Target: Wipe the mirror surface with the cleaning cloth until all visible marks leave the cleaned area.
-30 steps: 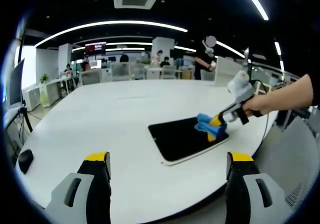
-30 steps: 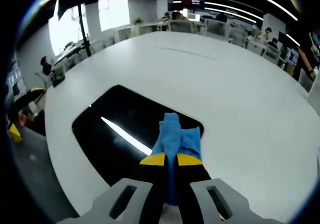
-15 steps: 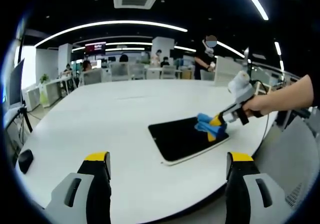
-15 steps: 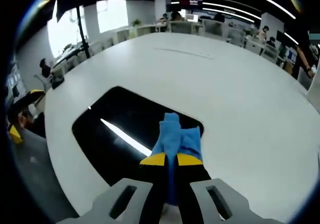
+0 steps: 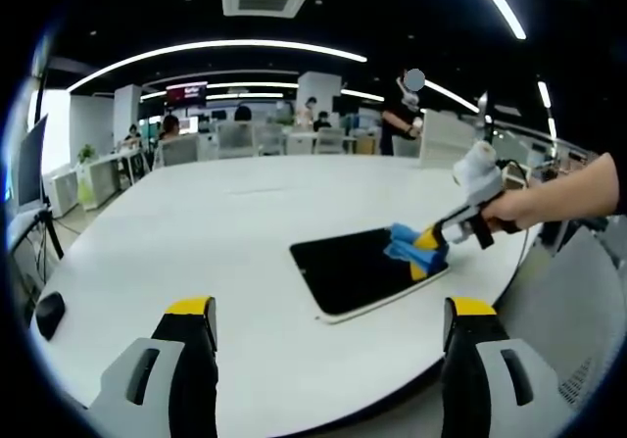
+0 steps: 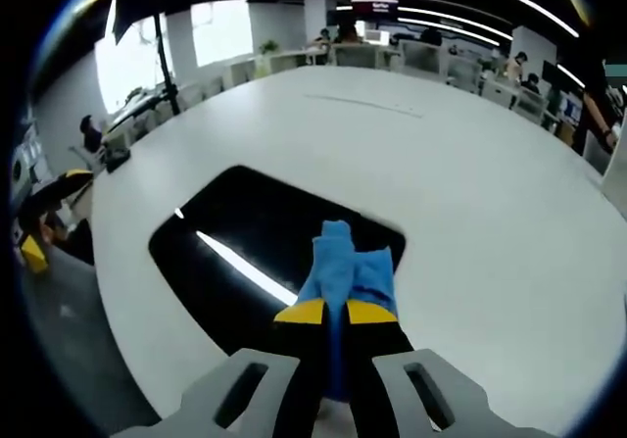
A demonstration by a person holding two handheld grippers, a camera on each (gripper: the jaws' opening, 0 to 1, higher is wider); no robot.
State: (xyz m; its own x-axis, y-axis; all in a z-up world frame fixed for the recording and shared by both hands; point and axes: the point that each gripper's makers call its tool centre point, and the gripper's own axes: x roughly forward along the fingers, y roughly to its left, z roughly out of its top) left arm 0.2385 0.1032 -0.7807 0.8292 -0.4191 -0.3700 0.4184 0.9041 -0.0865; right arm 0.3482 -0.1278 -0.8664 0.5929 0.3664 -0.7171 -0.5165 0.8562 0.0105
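One dark rectangular mirror (image 6: 260, 252) lies flat on white round table (image 5: 216, 232), near its edge, reflecting a ceiling light strip. Blue cleaning cloth (image 6: 345, 271), bunched, pressed on mirror's end. Right gripper (image 6: 336, 313) jaws clamped tight on cloth. Left gripper (image 5: 328, 325) off mirror, jaws wide apart. No legible writing.
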